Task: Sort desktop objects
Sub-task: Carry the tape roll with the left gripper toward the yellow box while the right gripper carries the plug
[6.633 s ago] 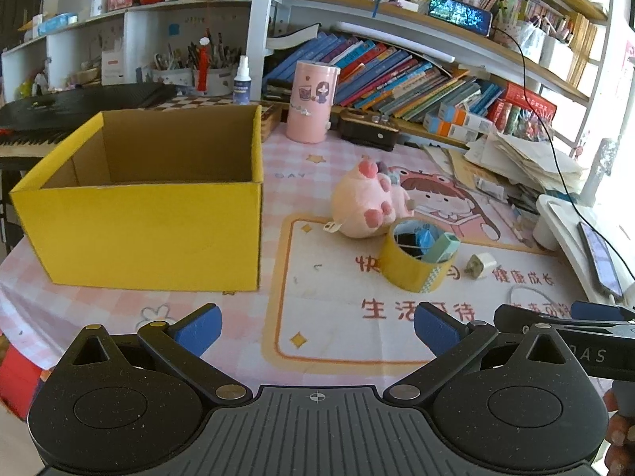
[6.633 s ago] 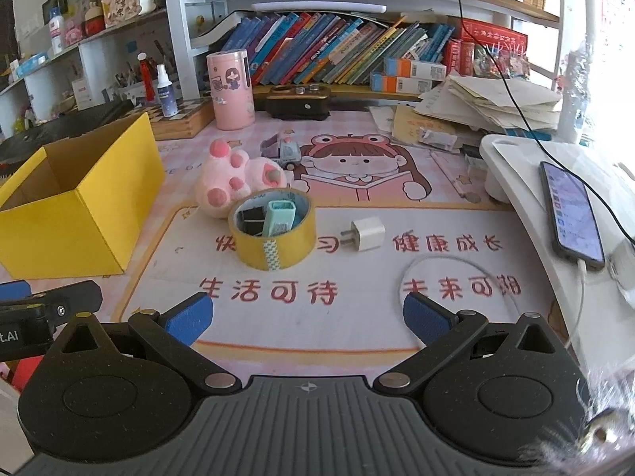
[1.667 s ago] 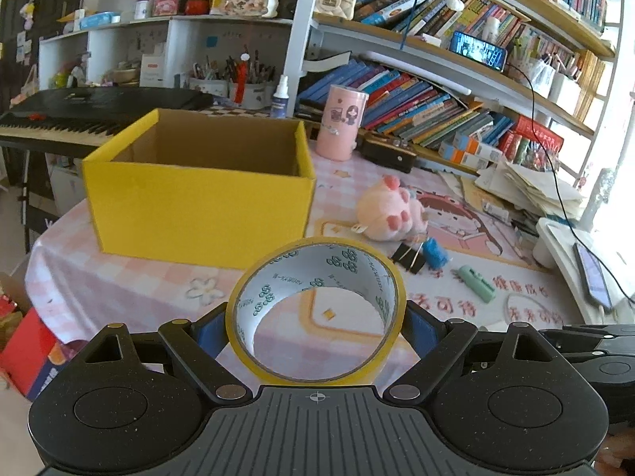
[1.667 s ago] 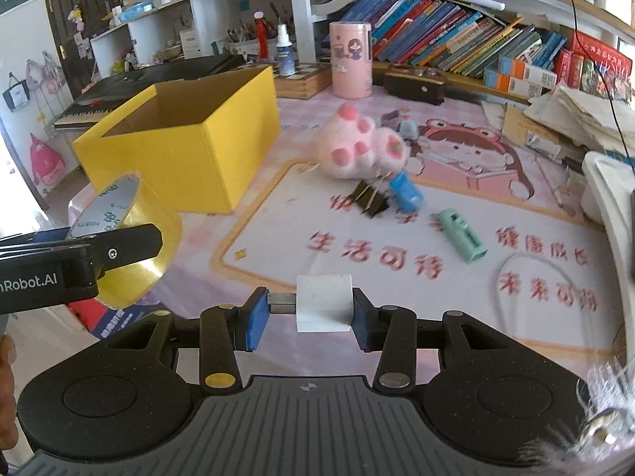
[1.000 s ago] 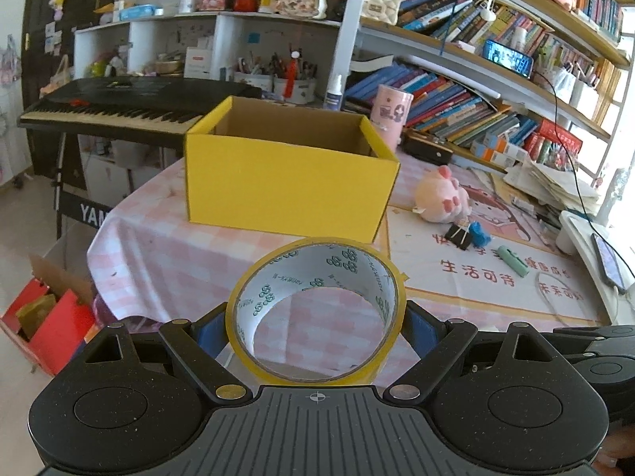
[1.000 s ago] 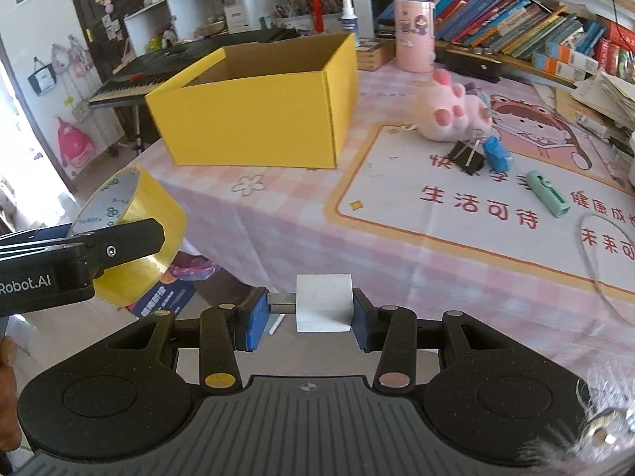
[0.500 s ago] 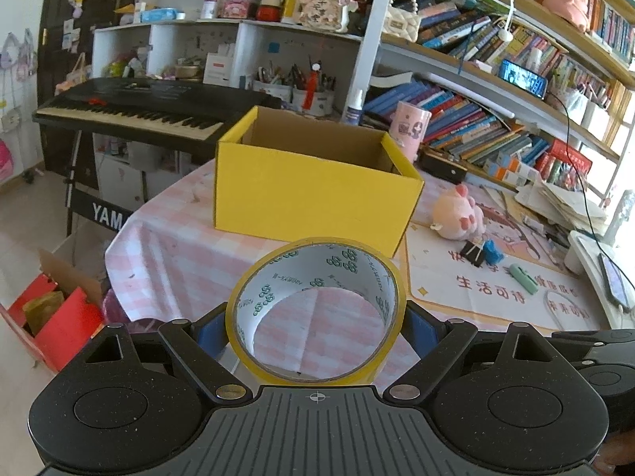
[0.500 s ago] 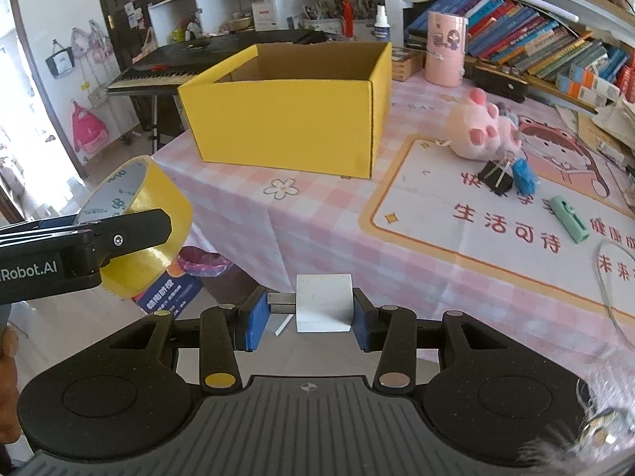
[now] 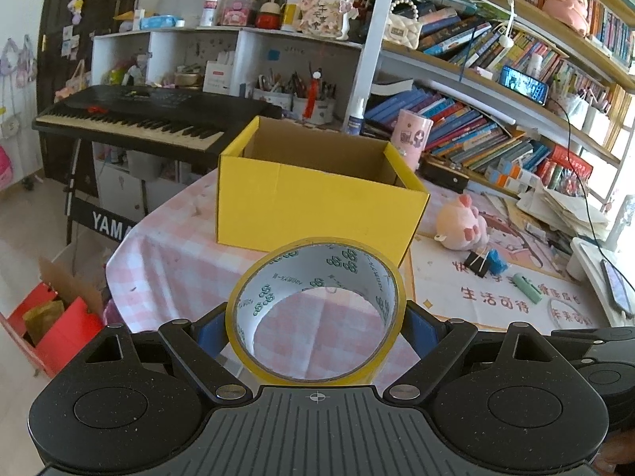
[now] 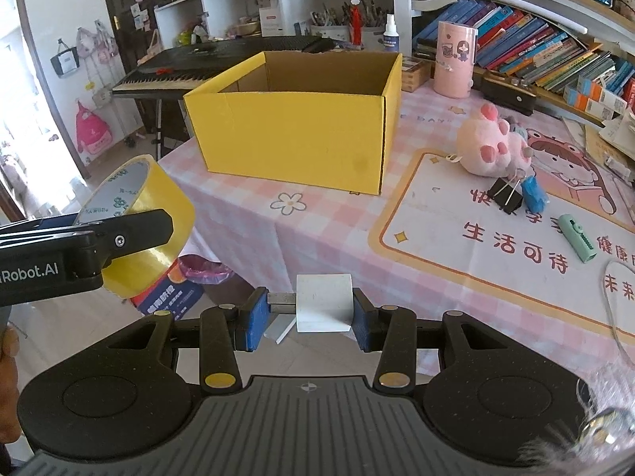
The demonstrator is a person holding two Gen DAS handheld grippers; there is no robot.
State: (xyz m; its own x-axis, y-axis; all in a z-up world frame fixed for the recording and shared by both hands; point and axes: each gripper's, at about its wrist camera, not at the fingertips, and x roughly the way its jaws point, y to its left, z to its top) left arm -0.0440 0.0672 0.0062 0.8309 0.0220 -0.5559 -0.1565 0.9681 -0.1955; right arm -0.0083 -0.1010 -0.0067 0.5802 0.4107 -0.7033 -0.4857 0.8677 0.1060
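Note:
My left gripper [image 9: 316, 327] is shut on a yellow tape roll [image 9: 315, 373], held in the air in front of the table's near edge. The same tape roll [image 10: 154, 254] shows at the left of the right wrist view, clamped in the left gripper's fingers [image 10: 131, 230]. My right gripper [image 10: 305, 319] is shut on a white plug adapter [image 10: 323, 307], its prongs against the left pad. The open yellow cardboard box [image 9: 317, 202] [image 10: 293, 135] stands on the table beyond both grippers; no contents are visible inside it. A pink plush [image 10: 490, 148], a black binder clip [image 10: 506, 194], a blue item [image 10: 533, 194] and a mint-green item [image 10: 577, 238] lie on the mat.
A pink checked cloth [image 10: 254, 230] covers the round table. A keyboard piano [image 9: 143, 119] stands behind the box at the left. Shelves of books [image 9: 476, 146] fill the back. A red box [image 9: 59, 329] sits on the floor. A phone [image 9: 615, 287] lies on a white stand.
Both grippers have drawn back from the table; the box and the items on the mat look smaller. The grips on the tape roll and the adapter are unchanged.

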